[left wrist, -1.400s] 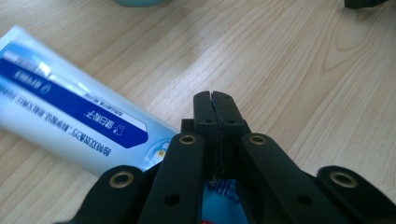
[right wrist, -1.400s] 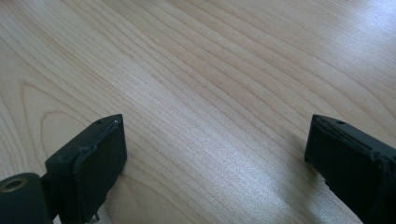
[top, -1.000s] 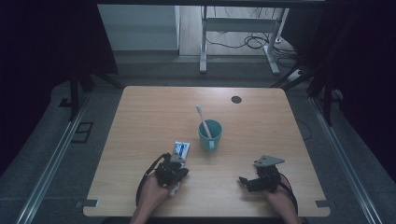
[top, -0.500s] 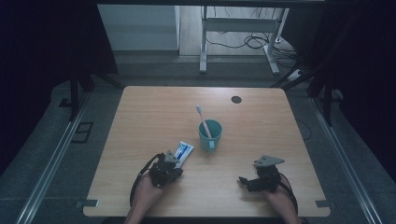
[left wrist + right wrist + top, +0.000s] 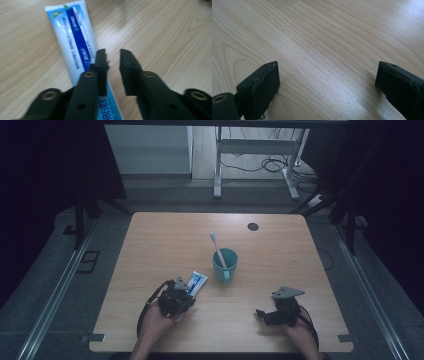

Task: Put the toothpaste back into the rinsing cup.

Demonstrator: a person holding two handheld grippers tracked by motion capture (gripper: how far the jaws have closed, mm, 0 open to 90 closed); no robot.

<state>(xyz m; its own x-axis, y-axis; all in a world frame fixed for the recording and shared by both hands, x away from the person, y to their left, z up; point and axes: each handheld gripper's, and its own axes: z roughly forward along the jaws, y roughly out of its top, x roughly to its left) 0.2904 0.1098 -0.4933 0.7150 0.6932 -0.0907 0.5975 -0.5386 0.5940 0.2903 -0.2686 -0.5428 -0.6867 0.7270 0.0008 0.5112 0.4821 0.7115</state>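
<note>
Item: toothpaste tube, white with a blue panel and printed lettering, lying flat on the table, just left of the teal cup and well short of the table's far edge. In the left gripper view the tube runs away from the camera, its near end passing under the left-hand finger.

Change noted: a second ago the left gripper sat with its fingers closed at the tube's near end; half a second ago the tube lay at a slightly different slant. Its fingers have just been opening and now stand a small gap apart. The gap between them shows bare wood, with the tube off to one side and not pinched. Judgement: the tube has been set down and let go in its place by the cup; the release is done or nearly so, and the left hand is free to draw back.

Adjacent: teal cup with handle facing the person, upright, a toothbrush leaning in it, bristle end up and tilted to the far left.

Right gripper: resting near the table's near right edge, unchanged in place, fingers wide apart over bare wood, nothing between them.

Other: small dark round disc near the far edge of the table.
</note>
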